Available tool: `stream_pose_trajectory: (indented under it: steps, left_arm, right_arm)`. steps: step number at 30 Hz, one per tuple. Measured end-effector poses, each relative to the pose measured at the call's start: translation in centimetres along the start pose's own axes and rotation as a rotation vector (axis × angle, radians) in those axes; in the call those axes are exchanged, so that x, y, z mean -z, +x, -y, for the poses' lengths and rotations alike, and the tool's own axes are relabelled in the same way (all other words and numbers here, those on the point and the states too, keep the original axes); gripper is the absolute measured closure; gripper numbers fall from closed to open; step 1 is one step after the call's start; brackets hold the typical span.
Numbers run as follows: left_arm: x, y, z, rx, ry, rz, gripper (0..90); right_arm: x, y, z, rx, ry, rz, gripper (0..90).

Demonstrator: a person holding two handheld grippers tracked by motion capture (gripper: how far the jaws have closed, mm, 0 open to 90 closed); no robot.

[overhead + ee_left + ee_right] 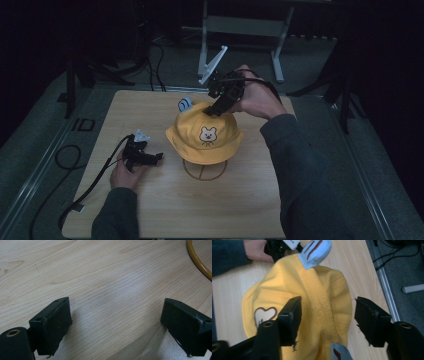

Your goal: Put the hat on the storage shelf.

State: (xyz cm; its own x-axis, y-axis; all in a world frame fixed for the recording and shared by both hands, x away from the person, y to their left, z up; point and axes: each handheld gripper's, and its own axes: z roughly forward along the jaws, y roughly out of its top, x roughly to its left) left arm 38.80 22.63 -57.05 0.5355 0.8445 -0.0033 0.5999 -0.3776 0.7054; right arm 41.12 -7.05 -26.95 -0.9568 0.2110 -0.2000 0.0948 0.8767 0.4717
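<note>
A yellow bucket hat [205, 135] with a bear face on its front and pale blue ears [185, 104] sits on a round wire stand [205, 173] in the middle of the wooden table [150, 210]. My right gripper [216, 108] is open at the top back of the hat. In the right gripper view its jaws straddle the crown of the hat [324, 285], midpoint [328, 302], one blue ear [315, 251] beyond. My left gripper [152, 158] rests low on the table left of the hat, open [116, 307] over bare wood. The stand's ring [200, 263] curves at the upper right.
A white metal frame [240, 25] stands on the floor behind the table. Black cables [65, 155] lie on the floor at the left, and one trails from the left gripper across the table's left part. The table's right edge borders grey floor [402, 270].
</note>
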Motion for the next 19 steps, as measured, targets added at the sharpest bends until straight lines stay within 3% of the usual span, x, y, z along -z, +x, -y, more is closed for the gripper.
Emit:
stream_pose_trajectory:
  steps: [8,19]
  left_arm:
    - [0.0,0.0,0.0,0.0,0.0,0.0,9.6]
    - [0.0,0.0,0.0,0.0,0.0,0.0,9.5]
  right_arm:
    - [0.3,0.5,0.1,-0.004,0.003,0.018,25.7]
    - [1.8,1.0,1.4,0.01,0.038,0.065,25.2]
